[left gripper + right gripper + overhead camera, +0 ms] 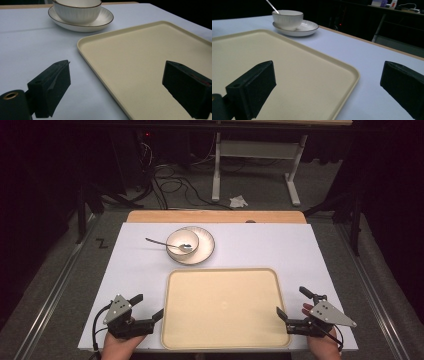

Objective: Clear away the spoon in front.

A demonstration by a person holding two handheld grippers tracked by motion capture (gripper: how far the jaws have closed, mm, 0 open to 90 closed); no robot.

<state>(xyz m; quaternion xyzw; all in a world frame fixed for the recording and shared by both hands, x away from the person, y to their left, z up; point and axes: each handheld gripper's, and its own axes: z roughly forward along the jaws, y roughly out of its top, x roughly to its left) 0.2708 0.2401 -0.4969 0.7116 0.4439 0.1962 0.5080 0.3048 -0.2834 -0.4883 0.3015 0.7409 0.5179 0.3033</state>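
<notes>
- A person's two hands came in at the near edge of the table, each holding a gripper; the left gripper [148, 308] sat by the tray's near left corner, its jaws spread wide with nothing between them.
- The right gripper [293, 304] sat by the tray's near right corner, jaws likewise wide apart and empty; in the right gripper view one jaw stood over the tray and the other over the bare sheet.
- A cream tray [225, 272] with rounded corners lay bare between the two grippers, on a white sheet [135, 270] covering the table.
- Just beyond the tray's far left corner stood a white bowl [182, 241] on a white plate [206, 249], both dark-rimmed, apart from the tray.
- A metal spoon [167, 243] rested in the bowl, its handle sticking out over the rim toward the left.
- Past the sheet ran a strip of wooden table edge [215, 216], and behind it cables [172, 185] lay on the dim floor beside the white legs of another table [216, 170].
</notes>
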